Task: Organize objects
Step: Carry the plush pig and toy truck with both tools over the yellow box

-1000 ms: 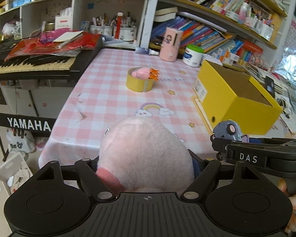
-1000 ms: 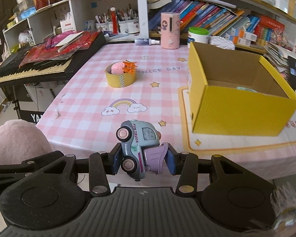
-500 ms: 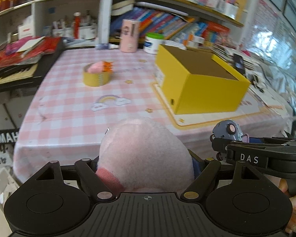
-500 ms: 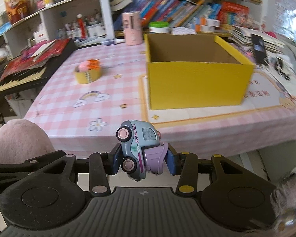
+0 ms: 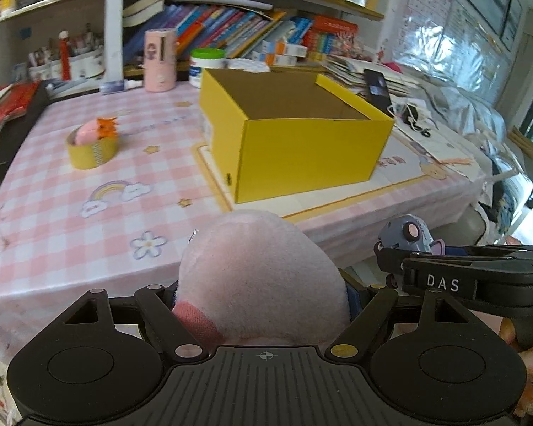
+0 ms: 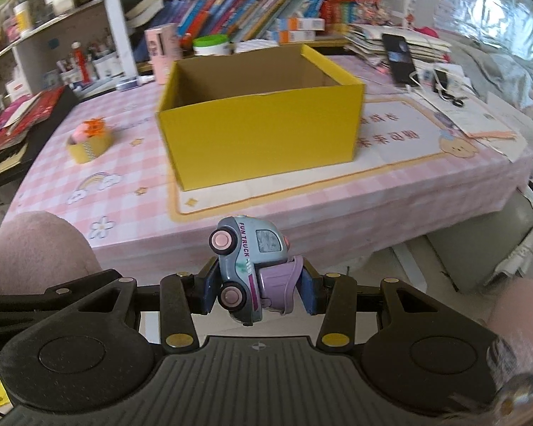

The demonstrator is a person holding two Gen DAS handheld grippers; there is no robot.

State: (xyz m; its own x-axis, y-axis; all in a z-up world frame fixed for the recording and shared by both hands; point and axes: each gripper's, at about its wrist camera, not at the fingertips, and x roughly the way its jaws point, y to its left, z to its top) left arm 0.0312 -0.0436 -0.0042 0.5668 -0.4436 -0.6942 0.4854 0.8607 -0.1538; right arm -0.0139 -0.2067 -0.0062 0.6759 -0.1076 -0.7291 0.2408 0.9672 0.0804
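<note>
My left gripper (image 5: 263, 298) is shut on a pink plush toy (image 5: 259, 277), held in front of the table's near edge. My right gripper (image 6: 257, 293) is shut on a small blue and purple toy truck (image 6: 248, 269), also short of the table edge; it shows at the right of the left wrist view (image 5: 407, 236). An open yellow cardboard box (image 5: 302, 152) stands on a mat on the pink checked tablecloth (image 5: 71, 220), ahead of both grippers. In the right wrist view the box (image 6: 259, 135) is straight ahead. The plush shows at that view's left (image 6: 35, 252).
A yellow tape roll (image 5: 92, 149) with a pink and orange item on it sits at the table's left. A pink cup (image 5: 160, 60) and a green-lidded tub (image 5: 206, 65) stand behind the box. Shelves of books line the back. Phones and papers (image 6: 426, 74) lie at the right.
Both grippers have swung right and a little higher, so the yellow box now sits ahead and the keyboard has left view. Both still hold their toys.
</note>
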